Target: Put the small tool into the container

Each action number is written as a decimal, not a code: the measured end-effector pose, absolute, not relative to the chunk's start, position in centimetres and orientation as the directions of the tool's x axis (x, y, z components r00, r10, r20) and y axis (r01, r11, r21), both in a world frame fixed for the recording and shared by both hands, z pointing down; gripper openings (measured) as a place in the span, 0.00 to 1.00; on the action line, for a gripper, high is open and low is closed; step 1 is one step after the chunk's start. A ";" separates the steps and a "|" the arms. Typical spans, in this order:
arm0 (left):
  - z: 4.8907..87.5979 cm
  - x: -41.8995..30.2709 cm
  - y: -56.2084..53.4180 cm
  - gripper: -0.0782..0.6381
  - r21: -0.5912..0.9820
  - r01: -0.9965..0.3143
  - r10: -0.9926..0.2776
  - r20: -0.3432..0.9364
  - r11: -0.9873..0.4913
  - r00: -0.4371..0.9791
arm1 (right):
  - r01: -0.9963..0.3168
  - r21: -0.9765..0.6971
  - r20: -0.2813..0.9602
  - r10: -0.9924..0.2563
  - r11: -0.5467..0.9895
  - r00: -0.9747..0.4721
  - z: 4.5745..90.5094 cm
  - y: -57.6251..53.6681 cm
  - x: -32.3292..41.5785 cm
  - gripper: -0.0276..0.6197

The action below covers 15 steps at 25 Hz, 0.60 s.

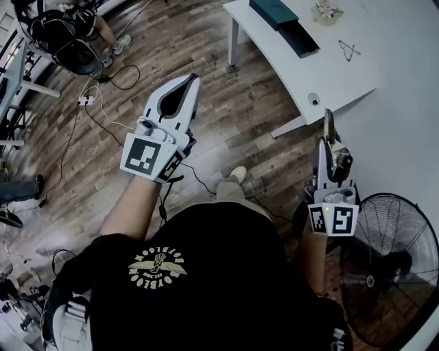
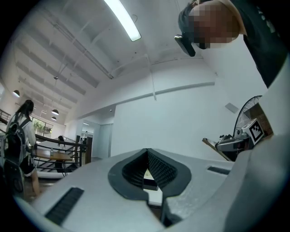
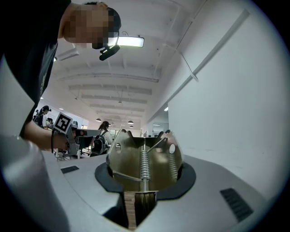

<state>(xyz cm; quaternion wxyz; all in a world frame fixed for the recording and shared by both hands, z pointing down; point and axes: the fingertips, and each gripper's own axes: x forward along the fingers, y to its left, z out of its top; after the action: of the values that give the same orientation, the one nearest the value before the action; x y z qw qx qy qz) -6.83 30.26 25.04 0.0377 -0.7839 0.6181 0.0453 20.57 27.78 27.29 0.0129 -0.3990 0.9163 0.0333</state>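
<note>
My right gripper [image 1: 332,156] is raised at the right, shut on a small brass-coloured metal tool [image 1: 328,129] with a coil spring and a wooden handle. In the right gripper view the tool [image 3: 136,159] fills the space between the dark pads [image 3: 103,177]. My left gripper [image 1: 193,81] is held up at the centre left, its jaws shut with nothing between them; its ribbed pads [image 2: 159,166] meet at the tip. A dark teal box [image 1: 274,9] and a black tray [image 1: 300,38] lie on the white table [image 1: 343,75] at the top right, away from both grippers.
On the white table are also a bent wire piece [image 1: 348,49] and a small round object [image 1: 313,99]. A floor fan [image 1: 394,267] stands at the lower right. Cables [image 1: 103,110] trail over the wooden floor. A seated person [image 1: 75,31] is at the top left.
</note>
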 end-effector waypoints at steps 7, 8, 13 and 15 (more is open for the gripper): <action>25.1 -6.0 23.4 0.12 -0.009 -0.976 -0.971 -0.108 -0.216 0.216 | -0.733 0.061 -0.041 -0.733 0.677 -0.679 26.8 21.1 22.6 0.25; 25.1 -5.6 22.7 0.12 -0.013 -0.976 -0.970 -0.106 -0.219 0.220 | -0.735 0.061 -0.042 -0.734 0.675 -0.678 26.8 20.4 23.1 0.25; 25.4 -4.3 19.3 0.12 -0.023 -0.976 -0.971 -0.096 -0.218 0.219 | -0.745 0.030 -0.042 -0.744 0.666 -0.666 27.5 16.8 25.3 0.25; 25.5 -4.0 18.7 0.12 -0.035 -0.976 -0.973 -0.081 -0.214 0.216 | -0.751 0.011 -0.038 -0.750 0.660 -0.660 27.9 15.9 26.1 0.25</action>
<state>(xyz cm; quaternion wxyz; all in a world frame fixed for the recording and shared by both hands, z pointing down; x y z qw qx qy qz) -4.03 18.68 25.51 0.0390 -0.7787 0.6258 0.0204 26.14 15.93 27.94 0.0153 -0.4121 0.9109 0.0128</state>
